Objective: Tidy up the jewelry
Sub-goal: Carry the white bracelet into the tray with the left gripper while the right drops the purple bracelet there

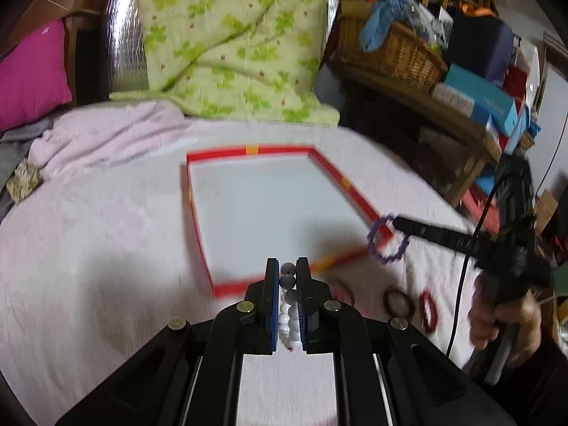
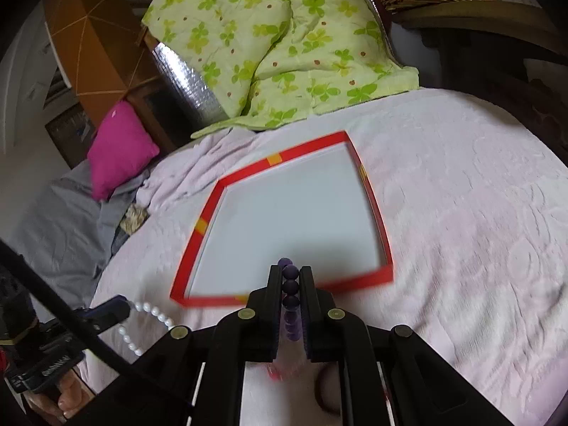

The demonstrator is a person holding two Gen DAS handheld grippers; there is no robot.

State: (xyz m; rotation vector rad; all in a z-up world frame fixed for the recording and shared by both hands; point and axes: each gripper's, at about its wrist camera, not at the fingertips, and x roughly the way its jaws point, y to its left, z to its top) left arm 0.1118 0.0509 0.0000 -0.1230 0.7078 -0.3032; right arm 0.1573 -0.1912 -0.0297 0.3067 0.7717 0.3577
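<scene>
My left gripper (image 1: 287,269) is shut on a white bead bracelet (image 1: 289,305), held above the pale bedspread just short of the red-rimmed tray (image 1: 198,209). In the right wrist view this bracelet (image 2: 152,314) hangs as a loop from the left gripper (image 2: 126,307). My right gripper (image 2: 291,271) is shut on a purple bead bracelet (image 2: 291,285), close to the tray's near rim (image 2: 355,277). From the left wrist view the purple bracelet (image 1: 387,238) dangles from the right gripper (image 1: 396,223) over the tray's right corner. The tray's white floor shows nothing in it.
Dark and red bracelets (image 1: 399,301) (image 1: 427,307) lie on the bedspread right of the tray. A green quilt (image 1: 230,42) and pink pillow (image 1: 32,74) lie behind it. A wicker basket (image 1: 390,49) and boxes crowd a bench at the right. A hand (image 1: 504,323) grips the right tool.
</scene>
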